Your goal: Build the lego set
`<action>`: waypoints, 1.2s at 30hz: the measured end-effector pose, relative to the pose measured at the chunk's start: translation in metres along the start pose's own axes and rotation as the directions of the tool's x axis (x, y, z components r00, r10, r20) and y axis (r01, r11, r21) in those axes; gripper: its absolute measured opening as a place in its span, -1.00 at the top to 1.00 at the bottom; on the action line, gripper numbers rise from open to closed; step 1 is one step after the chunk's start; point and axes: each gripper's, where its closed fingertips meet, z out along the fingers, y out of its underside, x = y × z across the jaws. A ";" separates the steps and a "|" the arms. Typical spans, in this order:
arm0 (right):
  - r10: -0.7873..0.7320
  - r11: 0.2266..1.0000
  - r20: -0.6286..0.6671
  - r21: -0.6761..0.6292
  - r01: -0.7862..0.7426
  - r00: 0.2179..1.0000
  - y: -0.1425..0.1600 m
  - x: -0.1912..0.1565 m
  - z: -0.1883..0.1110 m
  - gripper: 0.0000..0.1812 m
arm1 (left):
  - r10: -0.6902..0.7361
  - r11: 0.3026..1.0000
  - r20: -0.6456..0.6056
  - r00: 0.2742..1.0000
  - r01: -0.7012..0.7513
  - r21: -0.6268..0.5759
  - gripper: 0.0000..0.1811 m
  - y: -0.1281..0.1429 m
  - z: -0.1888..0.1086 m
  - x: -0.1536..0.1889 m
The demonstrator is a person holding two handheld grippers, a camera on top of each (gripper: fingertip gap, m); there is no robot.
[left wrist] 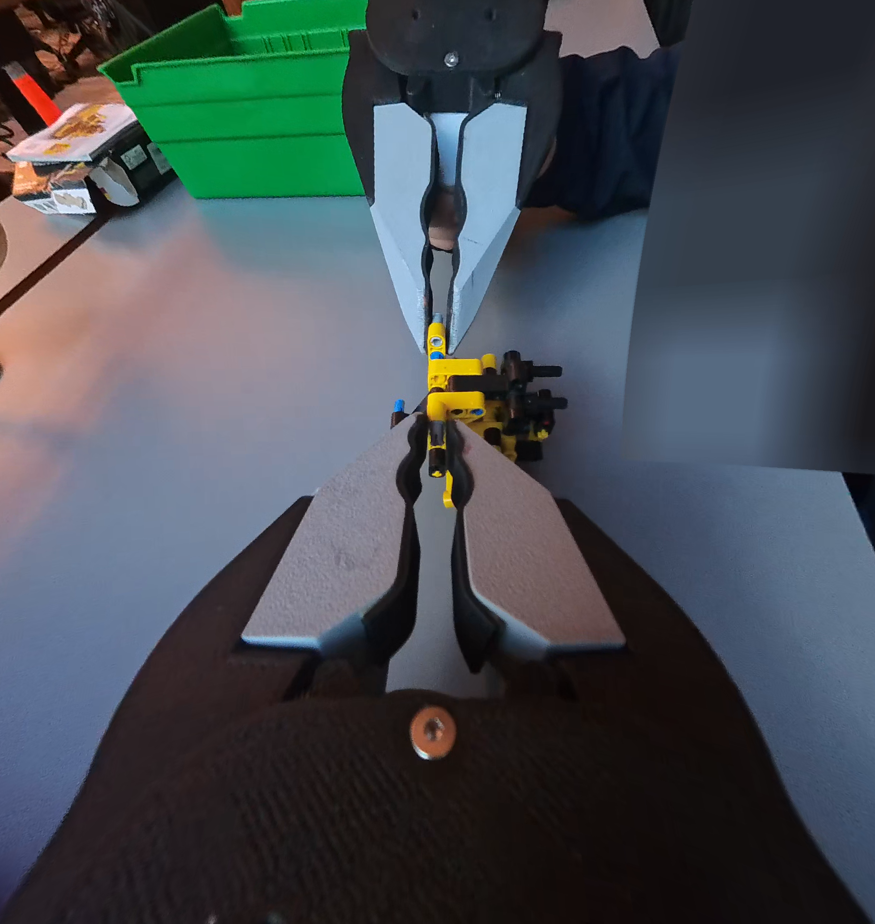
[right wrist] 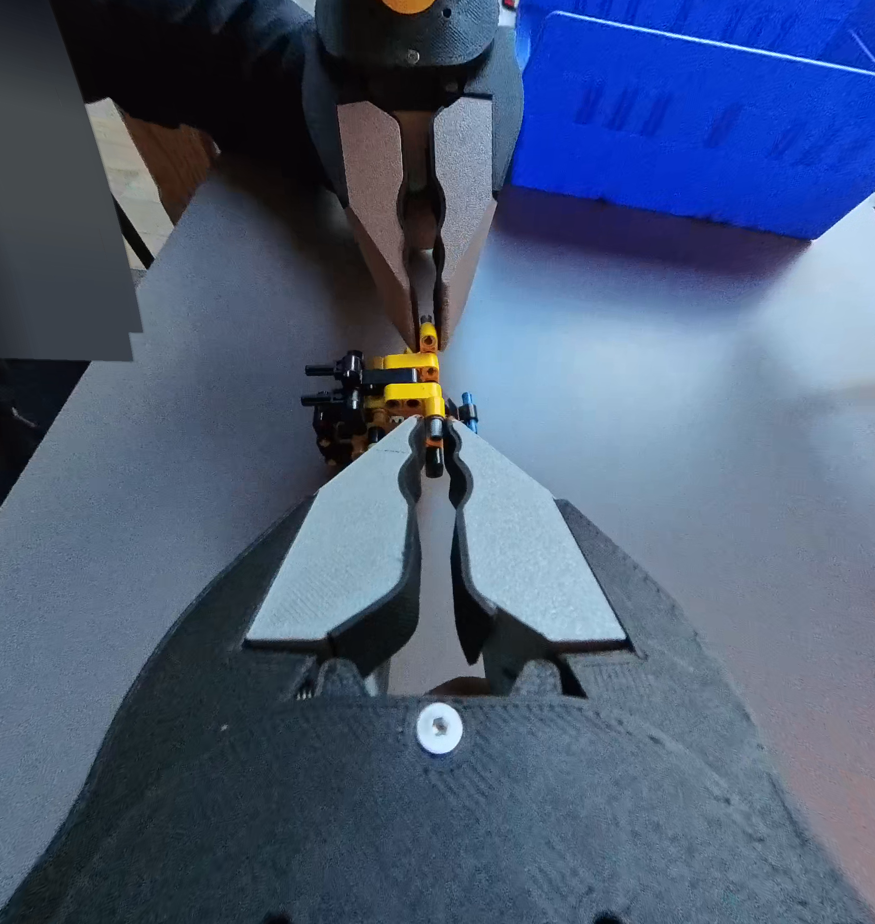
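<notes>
A small yellow and black lego assembly [left wrist: 480,400] with black pins and a blue pin is held over the grey table between the two grippers, which face each other. My left gripper [left wrist: 436,430] is shut on a yellow beam end with a black pin at the assembly's near side. The right gripper [left wrist: 438,345] comes in from the far side, shut on the opposite yellow end. In the right wrist view the same assembly [right wrist: 400,395] shows mirrored: my right gripper [right wrist: 434,430] grips its near end and the left gripper [right wrist: 428,345] grips the far end.
A green bin [left wrist: 245,115] stands at the back left, with an instruction booklet [left wrist: 75,132] on a box [left wrist: 90,185] beside it. A blue bin [right wrist: 695,135] stands at the back right in the right wrist view. The grey table [left wrist: 200,400] has an edge at the right. Only a small space, under 4 cm, lies between the two pairs of fingers.
</notes>
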 end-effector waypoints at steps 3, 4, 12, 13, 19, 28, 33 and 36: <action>0.023 1.000 -0.005 0.014 -0.023 1.000 0.000 0.002 0.002 0.95 | -0.016 1.000 0.004 1.000 0.016 0.004 0.95 0.001 -0.001 -0.001; 0.049 0.999 -0.005 0.018 -0.049 0.999 0.001 0.004 0.002 0.97 | -0.023 1.000 0.007 1.000 0.023 0.007 0.95 0.002 -0.001 -0.002; 0.144 0.985 -0.018 -0.098 -0.146 0.989 0.031 0.004 0.015 0.86 | -0.042 0.999 0.018 0.999 0.042 0.006 0.95 0.006 -0.005 -0.008; 0.134 0.984 -0.001 -0.120 -0.133 0.991 0.033 0.000 0.019 0.93 | -0.041 0.999 0.021 0.999 0.041 0.005 0.95 0.006 -0.004 -0.008; 0.094 0.985 0.019 -0.147 -0.090 0.995 0.037 -0.005 0.021 1.00 | -0.044 0.999 0.022 0.999 0.044 -0.012 0.94 0.008 -0.003 -0.008; 0.078 0.993 -0.001 -0.088 -0.078 0.997 0.031 0.005 0.008 1.00 | -0.058 0.998 0.021 0.998 0.059 -0.027 0.94 0.006 -0.002 -0.005; 0.155 0.982 0.001 -0.110 -0.154 0.988 0.041 0.008 0.010 1.00 | -0.131 0.974 0.025 0.991 0.133 -0.184 0.72 0.037 -0.003 -0.008; 0.123 0.982 0.006 -0.147 -0.121 0.992 0.045 0.004 0.013 1.00 | -0.128 0.970 0.017 0.992 0.129 -0.205 0.93 0.040 -0.003 -0.004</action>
